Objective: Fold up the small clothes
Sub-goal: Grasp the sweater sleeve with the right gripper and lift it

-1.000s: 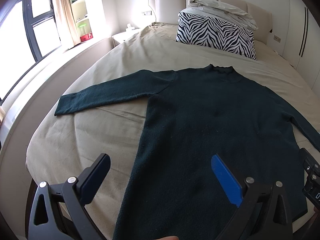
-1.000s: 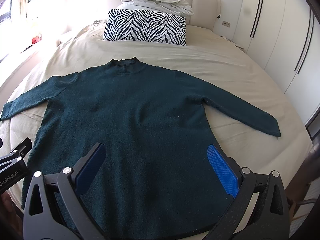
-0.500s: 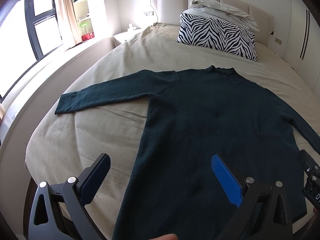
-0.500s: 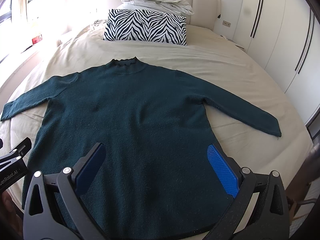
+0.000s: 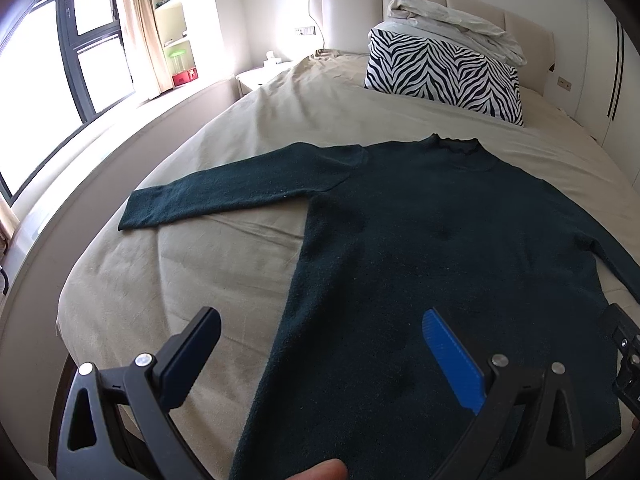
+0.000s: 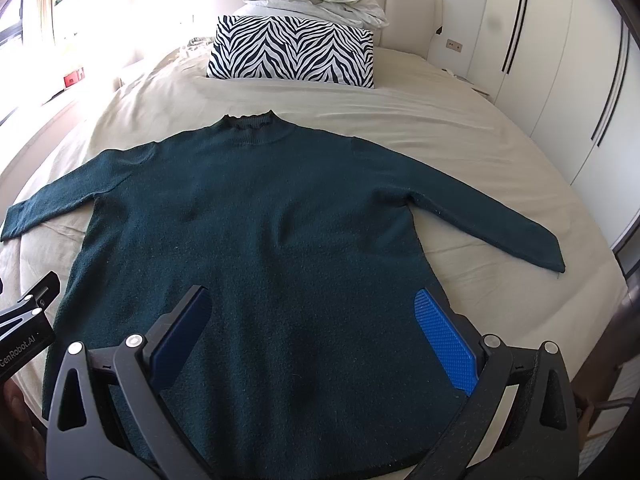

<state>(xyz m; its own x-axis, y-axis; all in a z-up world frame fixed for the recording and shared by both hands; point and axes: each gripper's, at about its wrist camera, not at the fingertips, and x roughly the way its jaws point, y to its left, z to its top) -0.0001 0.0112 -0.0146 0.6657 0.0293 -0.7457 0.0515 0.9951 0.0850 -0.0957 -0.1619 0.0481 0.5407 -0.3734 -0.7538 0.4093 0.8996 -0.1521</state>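
Sweater (image 6: 256,248) lies flat lengthwise on bed (image 6: 460,128), collar toward zebra pillow (image 6: 292,52); both grippers' jaws spread, empty.

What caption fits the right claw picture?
Open right claw above a dark green sweater spread flat on the bed.

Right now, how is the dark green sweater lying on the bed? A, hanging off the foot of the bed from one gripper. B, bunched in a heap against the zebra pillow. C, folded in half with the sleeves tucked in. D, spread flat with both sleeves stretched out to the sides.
D: the sweater lies flat on the bed, each sleeve out to its side, clear of the zebra pillow; both the left gripper and right gripper hover open, holding nothing.
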